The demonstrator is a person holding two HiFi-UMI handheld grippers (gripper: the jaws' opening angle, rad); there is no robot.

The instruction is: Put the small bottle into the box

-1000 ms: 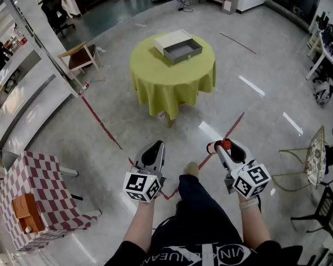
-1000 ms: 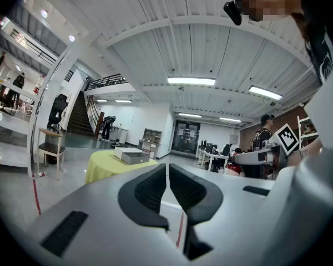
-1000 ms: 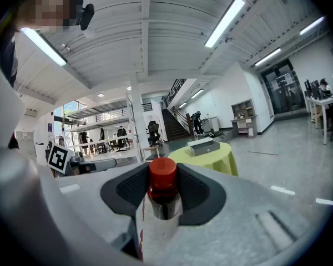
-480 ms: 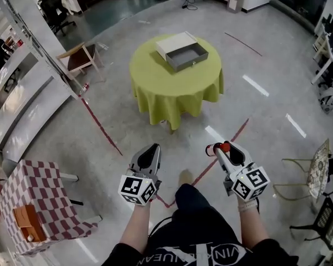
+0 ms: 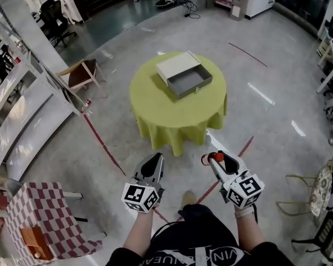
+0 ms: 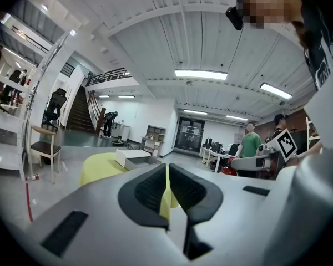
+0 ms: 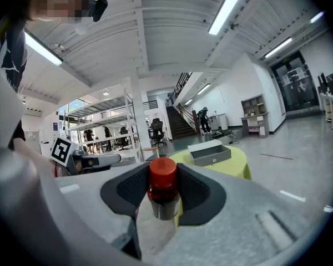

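A small clear bottle (image 7: 162, 192) with a red cap sits between the dark pads of my right gripper (image 7: 163, 188), which is shut on it; from the head view the red cap (image 5: 214, 157) pokes out at that gripper's (image 5: 217, 160) tip. My left gripper (image 5: 152, 165) is shut with nothing in it, its pads (image 6: 150, 188) closed to a thin slit. Ahead stands a round table with a yellow-green cloth (image 5: 177, 107). On it lies the open grey box (image 5: 190, 82) with its pale lid (image 5: 177, 65) beside it. The box (image 7: 211, 154) also shows in the right gripper view, well beyond the jaws.
A red tape line (image 5: 102, 143) crosses the grey floor between me and the table. A checkered-cloth table (image 5: 44, 220) stands at the lower left, a wooden chair (image 5: 80, 71) and white shelving (image 5: 22, 98) at the left. A wire chair (image 5: 316, 190) is at the right. People (image 6: 250, 143) stand farther off.
The round table with the box has come nearer and lower in the head view as I move towards it. Both grippers keep their hold and pose.
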